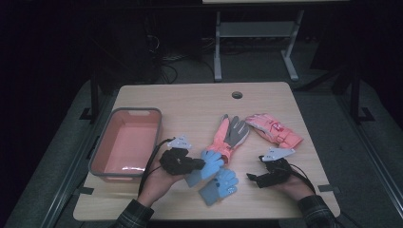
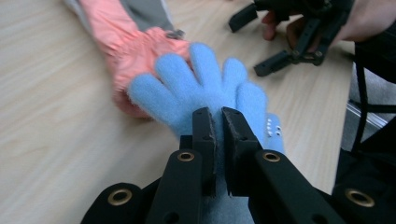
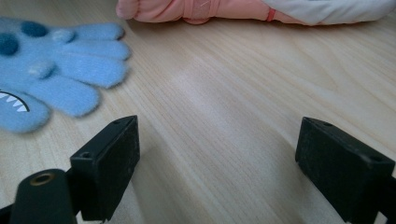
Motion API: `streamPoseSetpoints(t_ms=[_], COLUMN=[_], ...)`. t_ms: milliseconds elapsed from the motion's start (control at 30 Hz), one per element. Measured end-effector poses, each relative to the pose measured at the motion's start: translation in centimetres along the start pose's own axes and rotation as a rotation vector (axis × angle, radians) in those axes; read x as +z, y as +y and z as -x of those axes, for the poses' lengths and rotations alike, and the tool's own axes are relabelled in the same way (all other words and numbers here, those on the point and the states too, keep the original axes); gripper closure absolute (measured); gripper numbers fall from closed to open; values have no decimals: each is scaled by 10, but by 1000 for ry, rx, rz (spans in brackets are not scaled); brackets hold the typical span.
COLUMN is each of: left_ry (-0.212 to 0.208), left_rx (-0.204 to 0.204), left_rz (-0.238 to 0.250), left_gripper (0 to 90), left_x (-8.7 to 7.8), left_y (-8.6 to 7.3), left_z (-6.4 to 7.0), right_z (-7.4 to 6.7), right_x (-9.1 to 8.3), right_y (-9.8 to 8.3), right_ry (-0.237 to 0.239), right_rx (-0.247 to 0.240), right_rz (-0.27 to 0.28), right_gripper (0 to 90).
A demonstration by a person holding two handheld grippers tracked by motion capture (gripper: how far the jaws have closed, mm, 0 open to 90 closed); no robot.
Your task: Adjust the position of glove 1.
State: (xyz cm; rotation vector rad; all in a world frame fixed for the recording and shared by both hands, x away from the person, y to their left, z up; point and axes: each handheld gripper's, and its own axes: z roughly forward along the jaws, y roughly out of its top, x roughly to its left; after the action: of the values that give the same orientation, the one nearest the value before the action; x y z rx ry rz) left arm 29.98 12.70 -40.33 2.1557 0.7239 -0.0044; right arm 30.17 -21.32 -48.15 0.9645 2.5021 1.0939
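The left gripper (image 2: 218, 122) was clamped on a blue glove (image 1: 203, 167) at table centre, lying against the pink glove (image 1: 223, 137). The right gripper (image 1: 258, 176) rested with jaws spread, holding nothing. Next move, by judgement: carry the glove to the bin (image 1: 154, 128) at nine o'clock.

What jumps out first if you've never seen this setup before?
Probably the fluffy blue glove pinched between the jaws of the left gripper near the table's front edge, its twin lying just beside it. Behind them lie two pink ski gloves, and an empty pink tub sits on the left.
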Motion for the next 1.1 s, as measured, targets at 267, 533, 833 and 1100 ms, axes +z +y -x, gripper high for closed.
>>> streamPoseSetpoints(t_ms=[267, 533, 833, 1100], left_ry=[-26, -32, -22, -11], left_rx=[11, 13, 28, 41], left_rz=[-44, -55, -92, -125], left_gripper=[841, 840, 839, 835], left_x=[17, 31, 46, 55], left_y=[-1, -2, -4, -8], left_z=[17, 26, 37, 39], right_z=[0, 0, 0, 1], right_x=[0, 0, 0, 0], right_y=[0, 0, 0, 0], right_ry=[2, 3, 3, 3], right_rx=[-3, -3, -3, -4], right_rz=[1, 0, 0, -1], right_gripper=[131, 131, 131, 131])
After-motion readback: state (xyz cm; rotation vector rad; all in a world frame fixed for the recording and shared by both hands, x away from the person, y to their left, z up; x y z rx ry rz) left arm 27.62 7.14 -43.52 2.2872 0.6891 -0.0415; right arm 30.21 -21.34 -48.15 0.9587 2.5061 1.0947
